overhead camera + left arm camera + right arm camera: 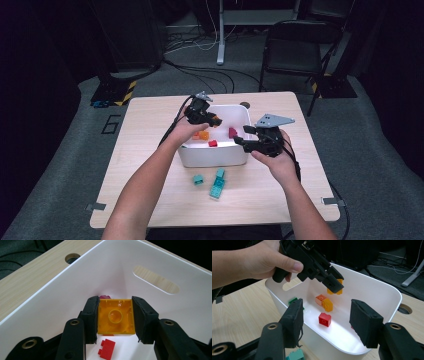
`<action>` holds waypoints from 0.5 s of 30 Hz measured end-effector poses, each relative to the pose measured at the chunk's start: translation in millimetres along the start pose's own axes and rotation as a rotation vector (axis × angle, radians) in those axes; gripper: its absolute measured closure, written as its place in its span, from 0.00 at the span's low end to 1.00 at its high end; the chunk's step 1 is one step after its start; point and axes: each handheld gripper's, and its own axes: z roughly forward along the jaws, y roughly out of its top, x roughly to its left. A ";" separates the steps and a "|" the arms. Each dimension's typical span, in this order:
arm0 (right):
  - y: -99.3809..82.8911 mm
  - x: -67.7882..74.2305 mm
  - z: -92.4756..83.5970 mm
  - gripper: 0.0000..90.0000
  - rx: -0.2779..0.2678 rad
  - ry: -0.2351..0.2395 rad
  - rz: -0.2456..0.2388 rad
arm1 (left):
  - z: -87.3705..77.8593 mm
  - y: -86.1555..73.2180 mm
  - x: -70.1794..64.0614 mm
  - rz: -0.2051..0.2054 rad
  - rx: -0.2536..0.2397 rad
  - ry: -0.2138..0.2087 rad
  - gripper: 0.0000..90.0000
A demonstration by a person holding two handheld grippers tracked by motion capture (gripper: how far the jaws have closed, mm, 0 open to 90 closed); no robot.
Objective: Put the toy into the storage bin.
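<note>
White bin (372, 290); orange brick (115, 316); red brick (324, 319).

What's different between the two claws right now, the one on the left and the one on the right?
The left claw is shut on a yellow brick, held over the inside of the white bin; the right claw is open and holds nothing. The left claw is over the bin's far part, the right claw at its near rim. Both are black, hand-held.

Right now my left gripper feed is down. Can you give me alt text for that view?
The left gripper is shut on a yellow brick, hollow underside facing the camera, held inside the white bin. A red brick lies on the bin floor below, and a magenta piece peeks out behind the yellow one.
</note>
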 end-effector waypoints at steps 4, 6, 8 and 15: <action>0.0 0.7 0.5 0.49 0.001 0.004 -0.004 | 1.0 -0.6 -0.4 -0.012 0.013 0.015 0.63; 0.0 0.9 0.9 0.49 0.002 0.004 -0.004 | 0.0 -0.3 -0.1 -0.014 0.012 0.018 0.61; -0.2 1.0 1.3 0.49 0.006 0.003 -0.004 | -1.6 -0.2 0.3 -0.016 0.011 0.022 0.60; -1.1 -0.4 2.2 0.49 0.015 0.002 -0.001 | -18.4 -0.5 -0.5 -0.002 -0.020 0.020 0.59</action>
